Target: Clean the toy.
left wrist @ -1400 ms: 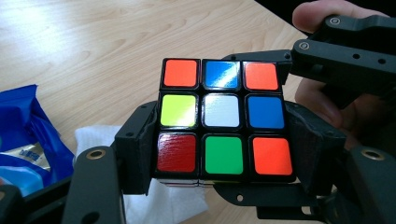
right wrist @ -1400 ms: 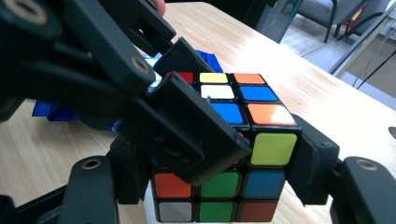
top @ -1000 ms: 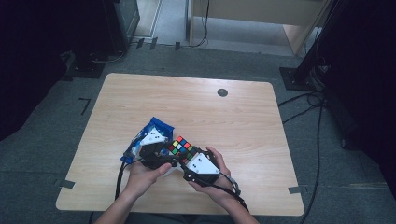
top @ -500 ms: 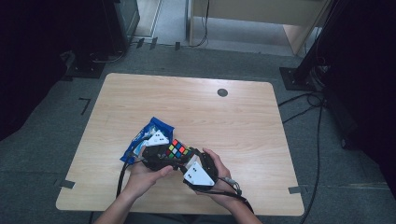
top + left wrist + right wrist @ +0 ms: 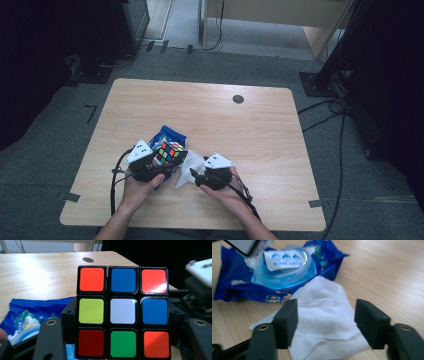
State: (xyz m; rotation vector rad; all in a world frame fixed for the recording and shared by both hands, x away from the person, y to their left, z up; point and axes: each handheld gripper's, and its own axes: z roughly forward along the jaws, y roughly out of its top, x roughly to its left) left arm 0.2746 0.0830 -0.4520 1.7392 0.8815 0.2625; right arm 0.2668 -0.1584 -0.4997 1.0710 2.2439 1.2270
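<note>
Since a second ago the right gripper (image 5: 196, 177) has let go of the cube (image 5: 169, 152) and drawn back toward the table's near edge.

Clamped between the left gripper's (image 5: 165, 167) jaws, the cube hangs just above the blue wipes pack (image 5: 171, 136) (its round lid is shut), near the table's (image 5: 260, 125) near-left part. A white wipe (image 5: 322, 305) lies flat beside the pack, under the right gripper's spread, empty jaws.

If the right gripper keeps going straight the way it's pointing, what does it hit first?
Most likely the white wipe lying between the right gripper's open jaws; the blue wipes pack sits just beyond it.
</note>
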